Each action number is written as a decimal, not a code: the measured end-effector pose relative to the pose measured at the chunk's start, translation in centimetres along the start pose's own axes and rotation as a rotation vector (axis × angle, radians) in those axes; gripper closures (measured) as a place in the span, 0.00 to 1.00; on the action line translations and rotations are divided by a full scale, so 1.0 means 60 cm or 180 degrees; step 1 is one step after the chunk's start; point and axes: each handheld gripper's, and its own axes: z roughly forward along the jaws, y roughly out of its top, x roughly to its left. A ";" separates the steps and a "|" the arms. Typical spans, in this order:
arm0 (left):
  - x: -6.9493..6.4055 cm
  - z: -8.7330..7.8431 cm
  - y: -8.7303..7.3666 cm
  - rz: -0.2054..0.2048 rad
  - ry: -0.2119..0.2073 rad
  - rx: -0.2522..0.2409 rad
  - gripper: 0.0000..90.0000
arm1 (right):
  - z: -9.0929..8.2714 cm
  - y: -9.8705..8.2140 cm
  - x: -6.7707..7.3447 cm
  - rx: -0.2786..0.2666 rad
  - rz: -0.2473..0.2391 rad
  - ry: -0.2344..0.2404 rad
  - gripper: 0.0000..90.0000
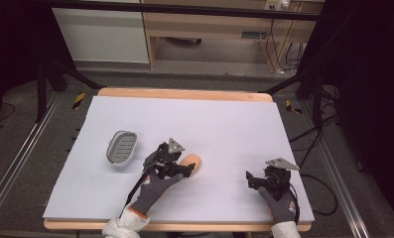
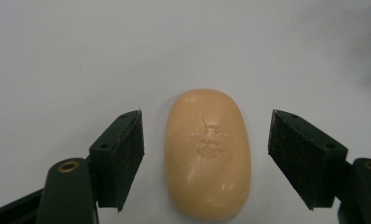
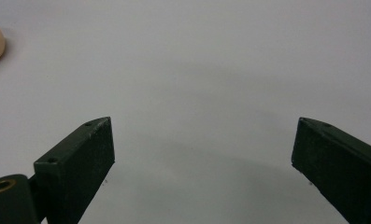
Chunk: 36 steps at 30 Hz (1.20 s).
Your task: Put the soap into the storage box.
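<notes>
Table (image 1: 224, 124) comes first as the largest thing: a wooden top under a pale sheet that reaches almost to every edge, with a strip of bare wood showing at twelve o'clock and another at six. Most of the sheet lies bare, widest from the centre out toward twelve and three o'clock. Around the table run a dark floor, metal rails at nine and three o'clock, and loose cables on the floor at three o'clock.

Next in size, a grey soap dish (image 1: 122, 147) with a slotted floor sits at about nine o'clock from the sheet's centre, well apart from the near edge and just beside the left gripper (image 1: 180, 169), at that gripper's ten o'clock. Nothing lies between the dish and the gripper.

The left gripper, held in a gloved hand, has its jaws spread wide, one on each side of the soap (image 2: 207, 151), with a clear gap to either pad. The soap, a peach oval bar with a cracked mark on top, lies flat on the sheet slightly below centre, toward six o'clock.

The right gripper (image 1: 254, 180) rests near the five o'clock corner, jaws wide apart over bare sheet, the soap well off at its ten o'clock.
</notes>
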 end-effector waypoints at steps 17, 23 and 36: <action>-0.005 0.035 -0.005 0.0047 -0.0010 0.0174 0.28 | 0.001 0.000 0.001 0.0014 -0.0008 0.0008 0.07; -0.005 0.044 -0.008 0.0052 -0.0016 0.0238 0.27 | 0.001 0.000 0.001 0.0016 0.0000 0.0012 0.07; -0.003 0.062 -0.016 0.0038 -0.0019 0.0370 0.30 | 0.002 0.000 0.001 0.0019 -0.0012 0.0005 0.07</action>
